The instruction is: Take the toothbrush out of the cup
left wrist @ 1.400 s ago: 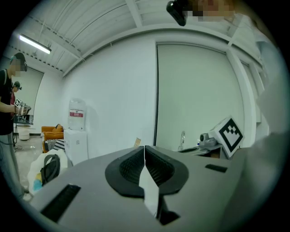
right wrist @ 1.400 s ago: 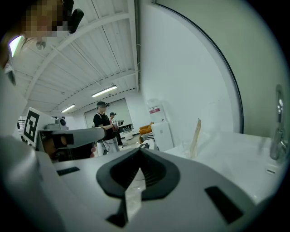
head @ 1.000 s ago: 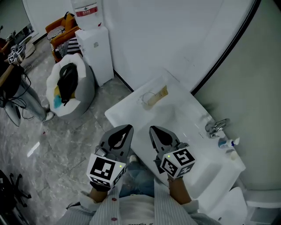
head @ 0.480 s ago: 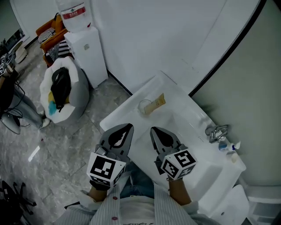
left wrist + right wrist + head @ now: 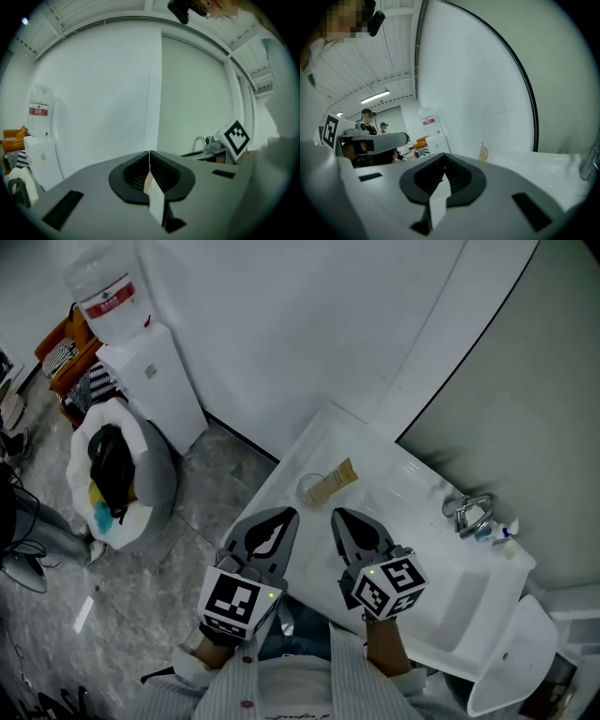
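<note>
A clear cup (image 5: 308, 490) stands on the white sink counter (image 5: 412, 549) near its left end. A toothbrush in a tan wrapper (image 5: 338, 477) leans out of the cup toward the right. In the right gripper view, only the top of the wrapper (image 5: 483, 152) shows beyond the jaws. My left gripper (image 5: 285, 515) and right gripper (image 5: 338, 515) hover side by side over the counter's near edge, a short way before the cup. Both are shut, jaws meeting in a line, with nothing between them (image 5: 149, 153) (image 5: 444, 158).
A chrome faucet (image 5: 469, 512) and small bottles (image 5: 497, 532) sit at the counter's far right. A water dispenser (image 5: 141, 371) and a lined bin (image 5: 112, 474) stand on the floor to the left. People (image 5: 368, 123) stand in the background of the right gripper view.
Both grippers have come closer to the counter and the cup, still side by side and shut. The view has swung, so the dispenser and bin now sit further left.
</note>
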Motion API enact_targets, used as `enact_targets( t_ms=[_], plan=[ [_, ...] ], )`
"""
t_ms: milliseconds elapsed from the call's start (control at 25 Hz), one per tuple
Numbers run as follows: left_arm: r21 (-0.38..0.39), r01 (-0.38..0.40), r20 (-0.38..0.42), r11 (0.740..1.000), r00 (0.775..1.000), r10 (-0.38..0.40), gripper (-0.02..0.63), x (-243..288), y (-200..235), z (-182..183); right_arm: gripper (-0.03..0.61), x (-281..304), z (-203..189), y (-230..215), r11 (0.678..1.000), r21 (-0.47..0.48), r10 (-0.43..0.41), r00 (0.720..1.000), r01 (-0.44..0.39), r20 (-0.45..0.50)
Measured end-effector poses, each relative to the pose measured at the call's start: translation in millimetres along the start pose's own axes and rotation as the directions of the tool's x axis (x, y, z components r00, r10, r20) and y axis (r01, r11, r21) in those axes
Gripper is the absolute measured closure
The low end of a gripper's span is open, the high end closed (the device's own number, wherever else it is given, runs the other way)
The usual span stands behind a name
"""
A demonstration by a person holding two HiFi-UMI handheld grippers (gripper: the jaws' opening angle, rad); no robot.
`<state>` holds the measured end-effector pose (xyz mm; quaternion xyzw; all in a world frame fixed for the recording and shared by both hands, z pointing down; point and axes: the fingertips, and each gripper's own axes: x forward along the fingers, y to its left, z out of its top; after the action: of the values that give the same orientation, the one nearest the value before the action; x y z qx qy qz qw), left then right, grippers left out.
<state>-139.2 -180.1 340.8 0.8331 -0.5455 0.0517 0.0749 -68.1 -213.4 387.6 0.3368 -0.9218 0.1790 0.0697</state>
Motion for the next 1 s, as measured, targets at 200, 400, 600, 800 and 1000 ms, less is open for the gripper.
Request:
enact_targets(
  t_ms=[200, 400, 600, 800, 1000],
  plan=[
    [0.017, 0.086, 0.001, 0.996, 0.996, -0.086, 0.594, 17, 16, 5, 0.566, 8, 9, -10, 0.995, 0.021, -0.098, 0.995, 0.098, 0.029],
    [0.033, 0.162, -0.008, 0.986, 0.987, -0.162, 0.595, 33, 27, 5, 0.566, 16, 13, -19, 0.984, 0.039, -0.176, 0.983, 0.174, 0.053],
    [0.039, 0.231, -0.022, 0.972, 0.973, -0.230, 0.595, 48, 31, 2, 0.566, 19, 15, -25, 0.970, 0.055, -0.239, 0.969, 0.235, 0.070],
    [0.045, 0.279, -0.018, 0.959, 0.960, -0.278, 0.595, 64, 29, 2, 0.565, 18, 14, -32, 0.960, 0.051, -0.278, 0.958, 0.275, 0.067],
    [0.049, 0.306, -0.018, 0.951, 0.952, -0.305, 0.594, 77, 28, 1, 0.565, 21, 15, -37, 0.957, 0.048, -0.289, 0.955, 0.287, 0.060]
  ],
)
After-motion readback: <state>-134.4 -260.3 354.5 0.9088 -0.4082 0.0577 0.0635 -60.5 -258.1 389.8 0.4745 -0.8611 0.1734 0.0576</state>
